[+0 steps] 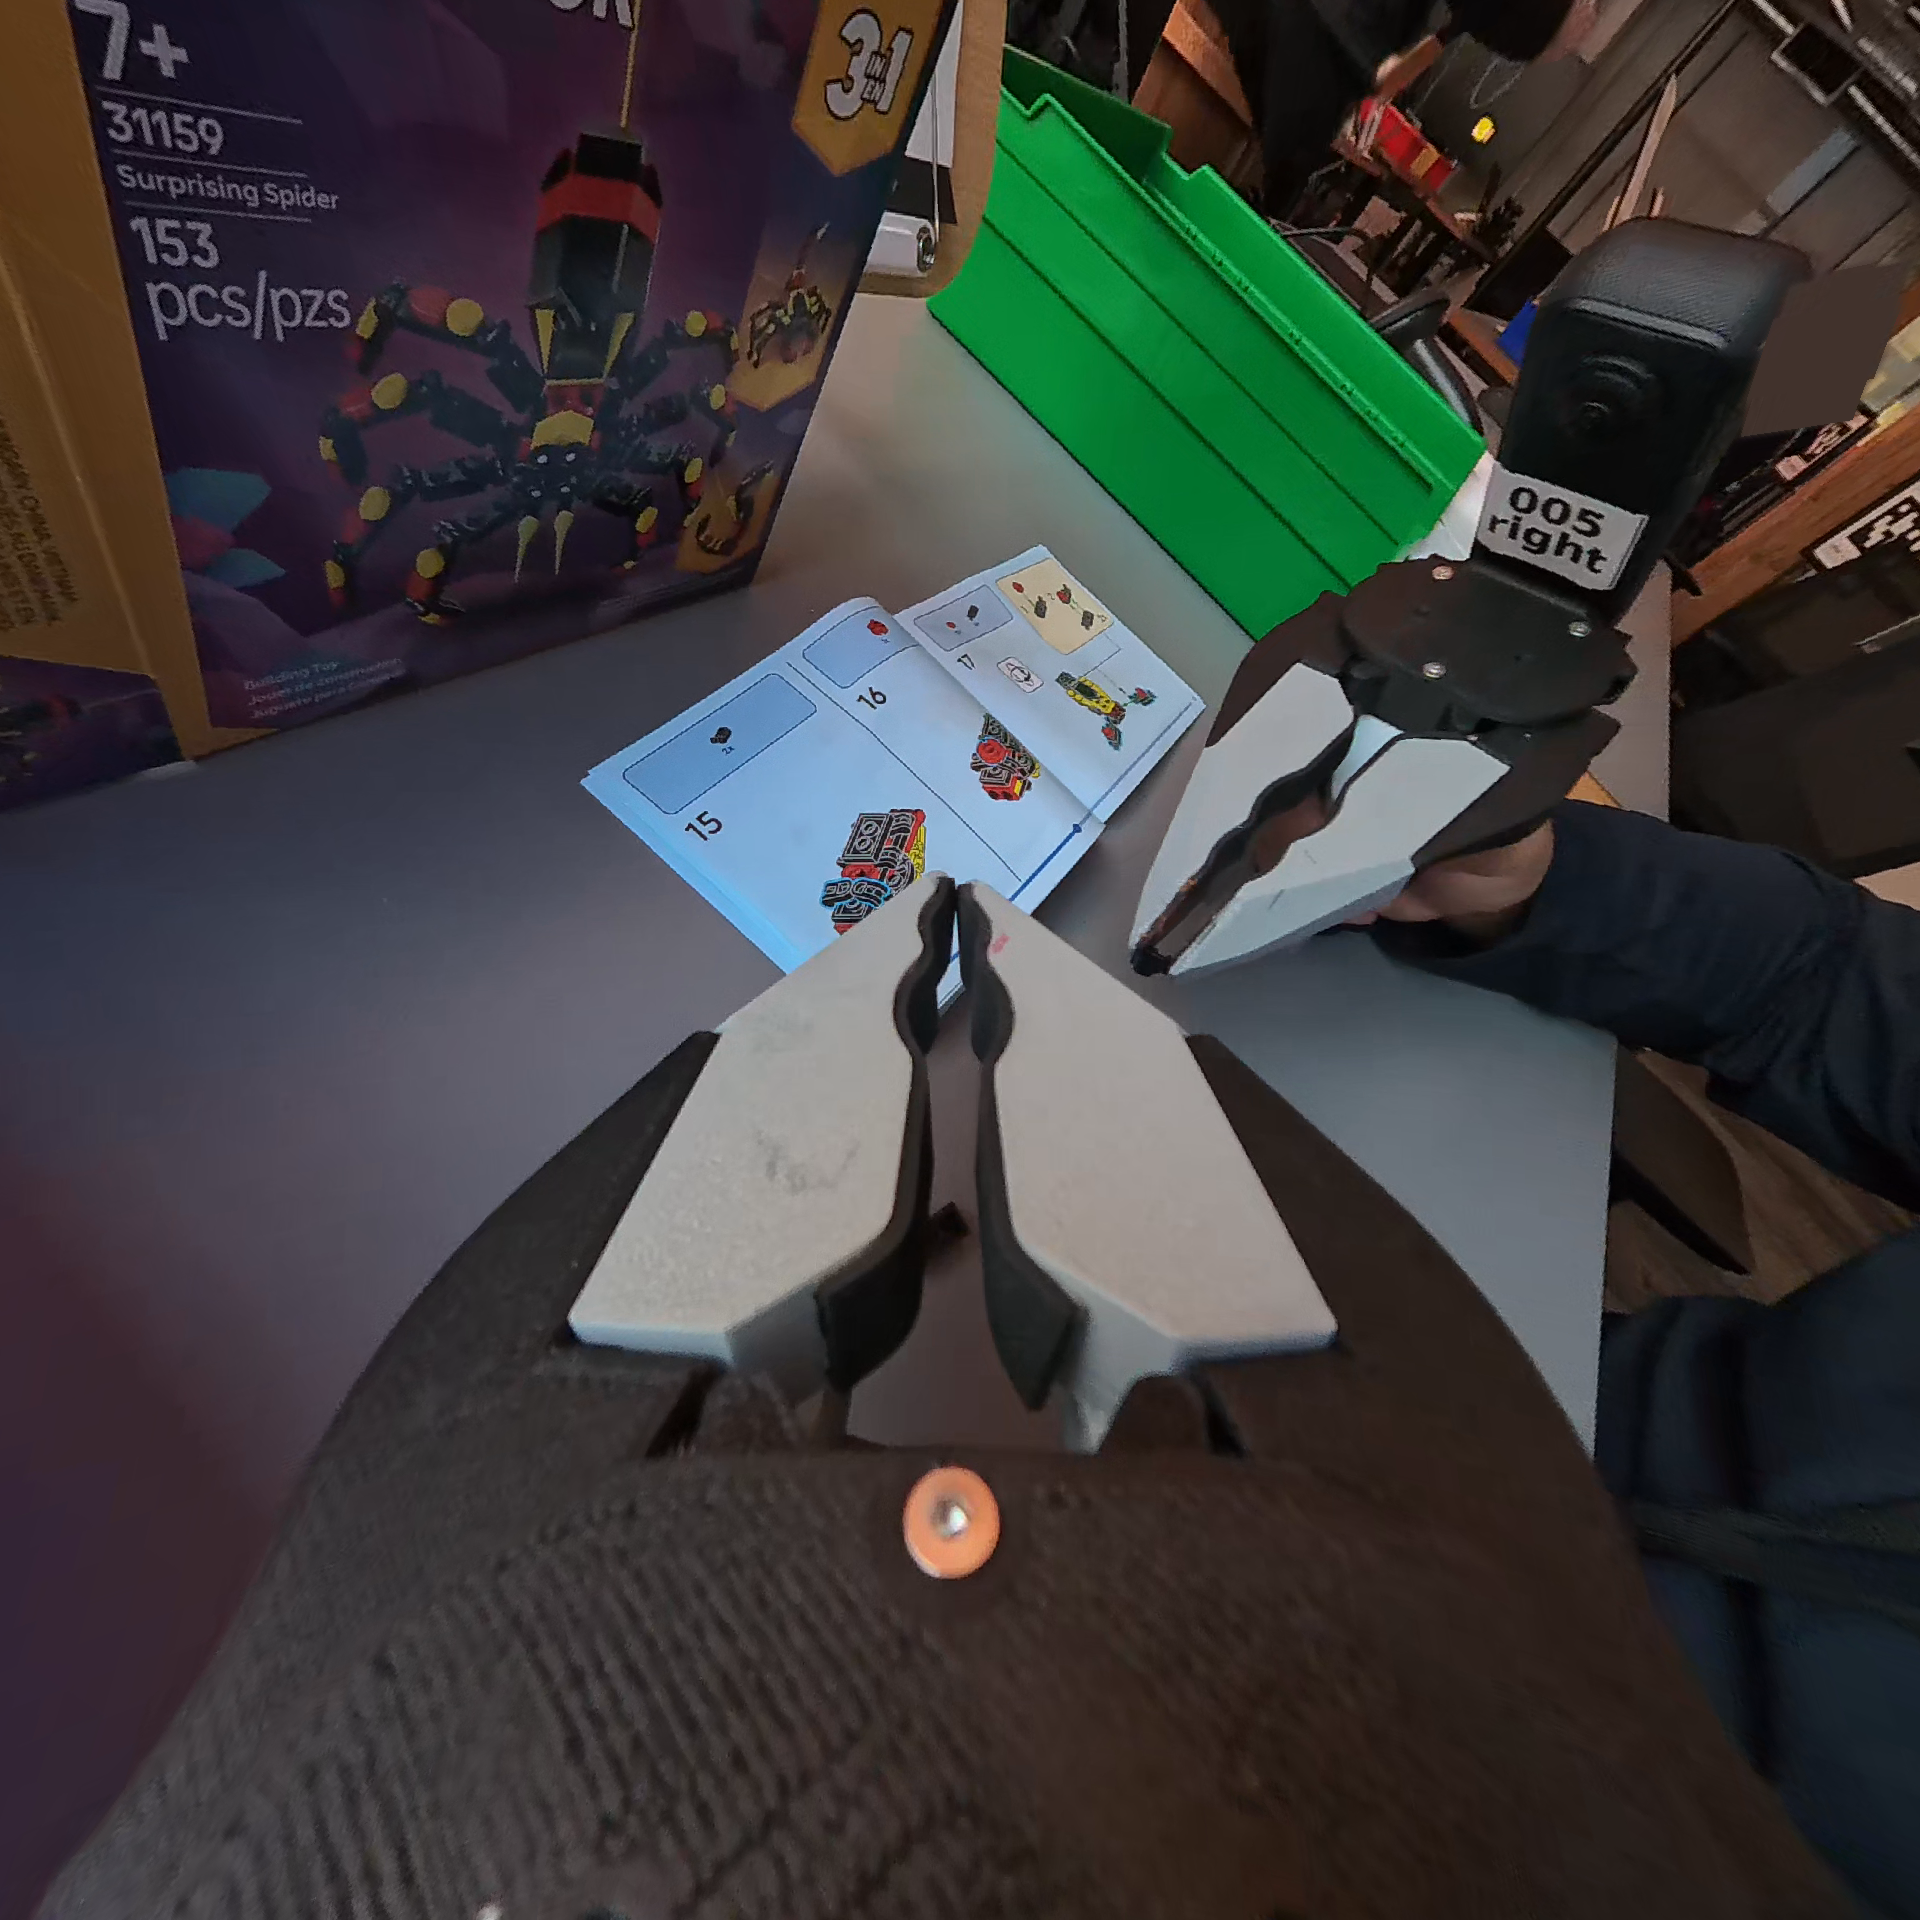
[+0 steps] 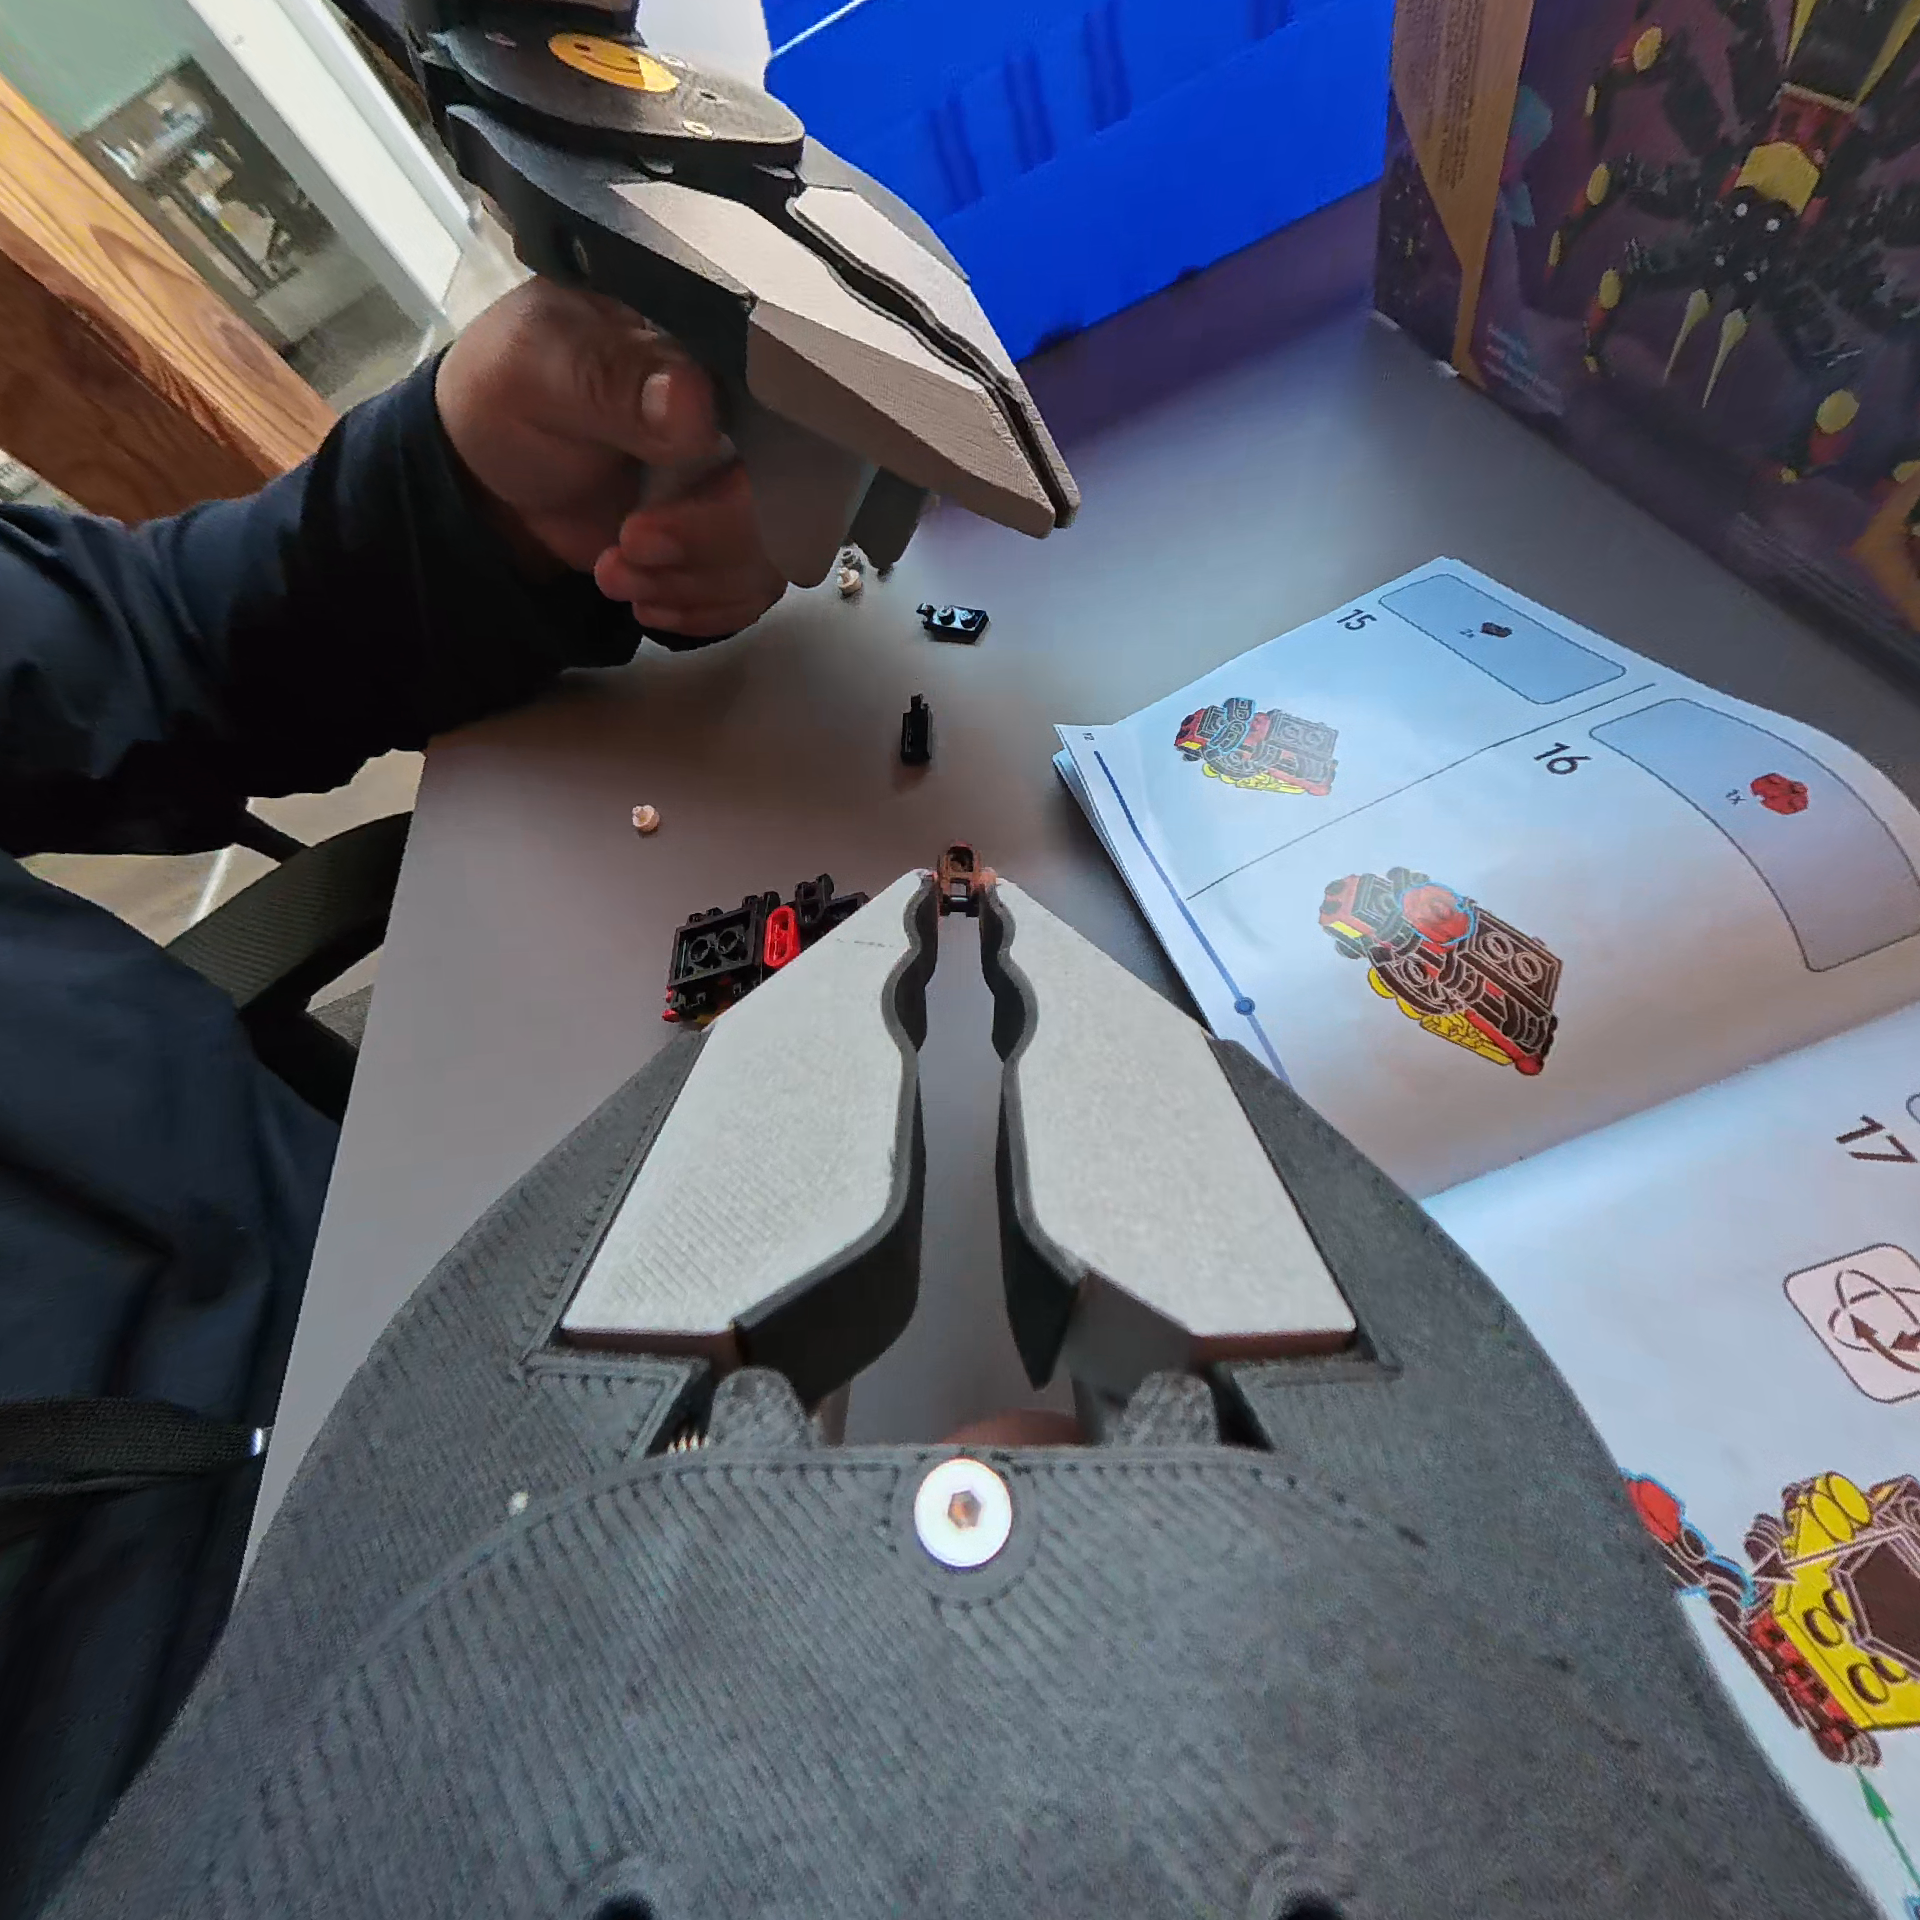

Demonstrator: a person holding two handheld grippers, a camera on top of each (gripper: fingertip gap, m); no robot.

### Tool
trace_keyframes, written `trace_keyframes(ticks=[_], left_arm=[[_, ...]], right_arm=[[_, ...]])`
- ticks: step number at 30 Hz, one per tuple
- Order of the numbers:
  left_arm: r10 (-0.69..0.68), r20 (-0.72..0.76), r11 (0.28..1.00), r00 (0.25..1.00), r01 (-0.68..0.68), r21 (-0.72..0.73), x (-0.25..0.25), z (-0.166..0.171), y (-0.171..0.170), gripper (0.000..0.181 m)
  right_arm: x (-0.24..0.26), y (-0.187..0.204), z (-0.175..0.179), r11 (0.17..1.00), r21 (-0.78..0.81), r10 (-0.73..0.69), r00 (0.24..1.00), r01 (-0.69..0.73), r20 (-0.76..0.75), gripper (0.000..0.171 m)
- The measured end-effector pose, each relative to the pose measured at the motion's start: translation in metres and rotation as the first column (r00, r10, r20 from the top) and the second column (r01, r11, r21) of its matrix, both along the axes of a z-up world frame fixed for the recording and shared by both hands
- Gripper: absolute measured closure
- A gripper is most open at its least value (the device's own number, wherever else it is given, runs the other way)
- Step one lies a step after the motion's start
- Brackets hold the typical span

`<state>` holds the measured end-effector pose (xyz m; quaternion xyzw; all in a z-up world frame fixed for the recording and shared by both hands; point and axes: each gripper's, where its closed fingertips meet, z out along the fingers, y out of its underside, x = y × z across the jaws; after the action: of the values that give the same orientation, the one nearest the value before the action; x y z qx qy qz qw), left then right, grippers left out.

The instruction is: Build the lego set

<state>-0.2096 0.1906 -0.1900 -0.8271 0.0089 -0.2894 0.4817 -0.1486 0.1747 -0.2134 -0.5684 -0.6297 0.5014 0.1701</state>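
Where booklet [image 2: 1455, 883] lies: loose pieces [image 2: 914, 727], box [image 1: 416, 364].

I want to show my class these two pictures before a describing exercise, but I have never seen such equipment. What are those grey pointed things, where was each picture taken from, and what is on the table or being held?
The grey wedges are the fingers of two hand-held grippers, squeezed by a person, not a robot. Each picture comes from a camera on one gripper, looking along its fingers. The left wrist view shows the left gripper, closed and empty, with the other farther off. The right wrist view shows the right gripper pinching a small dark brick. On the grey table lie an open instruction booklet, a part-built black and red assembly, a few loose black pieces and the set's box. A green bin and a blue bin stand behind.
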Motion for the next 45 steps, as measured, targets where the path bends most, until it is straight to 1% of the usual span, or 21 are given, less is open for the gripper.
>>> trace_keyframes(ticks=[10, 13, 15, 18, 21, 22, 23, 26, 29, 32, 36, 38, 42, 45], left_arm=[[-0.023, -0.015, 0.999, 1.000, 0.024, 0.033, 0.002, 0.006, -0.003, 0.181], [-0.047, -0.077, 0.996, 0.996, 0.052, 0.070, 0.004, 0.007, -0.005, 0.181], [-0.106, -0.141, 0.988, 0.984, 0.121, 0.097, 0.012, 0.007, -0.009, 0.181], [-0.230, -0.277, 0.960, 0.933, 0.264, 0.091, 0.030, 0.001, -0.022, 0.181], [-0.334, -0.470, 0.905, 0.817, 0.417, 0.080, 0.048, -0.010, -0.037, 0.181], [-0.364, -0.511, 0.884, 0.778, 0.461, 0.072, 0.053, -0.015, -0.042, 0.181], [-0.377, -0.531, 0.876, 0.759, 0.478, 0.060, 0.055, -0.020, -0.044, 0.181], [-0.462, -0.491, 0.843, 0.739, 0.537, 0.015, 0.064, -0.027, -0.051, 0.181], [-0.524, -0.466, 0.804, 0.713, 0.595, 0.004, 0.073, -0.029, -0.061, 0.181], [-0.569, -0.469, 0.773, 0.675, 0.635, -0.023, 0.077, -0.031, -0.070, 0.181], [-0.606, -0.447, 0.745, 0.658, 0.667, -0.028, 0.080, -0.029, -0.078, 0.181], [-0.586, -0.458, 0.763, 0.669, 0.646, -0.034, 0.078, -0.031, -0.074, 0.181], [-0.601, -0.422, 0.762, 0.679, 0.646, -0.045, 0.083, -0.035, -0.073, 0.181], [-0.601, -0.412, 0.765, 0.684, 0.643, -0.049, 0.085, -0.036, -0.073, 0.181]], right_arm=[[-0.002, 0.006, -0.005, 0.998, -0.049, -0.029, 0.999, 0.031, 0.044, 0.167], [-0.002, 0.006, -0.005, 0.999, -0.041, -0.031, 0.999, 0.033, 0.041, 0.167], [-0.002, 0.006, -0.005, 0.999, -0.028, -0.032, 0.999, 0.033, 0.042, 0.167], [0.000, 0.005, -0.006, 1.000, 0.004, -0.031, 0.999, 0.031, 0.040, 0.167], [0.007, 0.001, -0.008, 0.997, 0.066, -0.035, 0.998, 0.031, 0.055, 0.167], [0.011, -0.003, -0.007, 0.995, 0.093, -0.031, 0.998, 0.026, 0.056, 0.167], [0.014, -0.006, -0.006, 0.993, 0.119, -0.024, 0.998, 0.017, 0.053, 0.167], [0.022, -0.018, -0.007, 0.986, 0.167, -0.001, 0.998, -0.011, 0.070, 0.167], [0.025, -0.029, -0.006, 0.986, 0.162, 0.026, 0.997, -0.037, 0.069, 0.167], [0.024, -0.034, -0.009, 0.985, 0.165, 0.044, 0.996, -0.056, 0.074, 0.167], [0.023, -0.034, -0.014, 0.981, 0.186, 0.042, 0.995, -0.058, 0.089, 0.167], [0.021, -0.034, -0.013, 0.980, 0.191, 0.039, 0.996, -0.055, 0.083, 0.167], [0.018, -0.033, -0.012, 0.971, 0.231, 0.037, 0.996, -0.055, 0.080, 0.167], [0.016, -0.034, -0.011, 0.973, 0.221, 0.049, 0.995, -0.067, 0.085, 0.167]])
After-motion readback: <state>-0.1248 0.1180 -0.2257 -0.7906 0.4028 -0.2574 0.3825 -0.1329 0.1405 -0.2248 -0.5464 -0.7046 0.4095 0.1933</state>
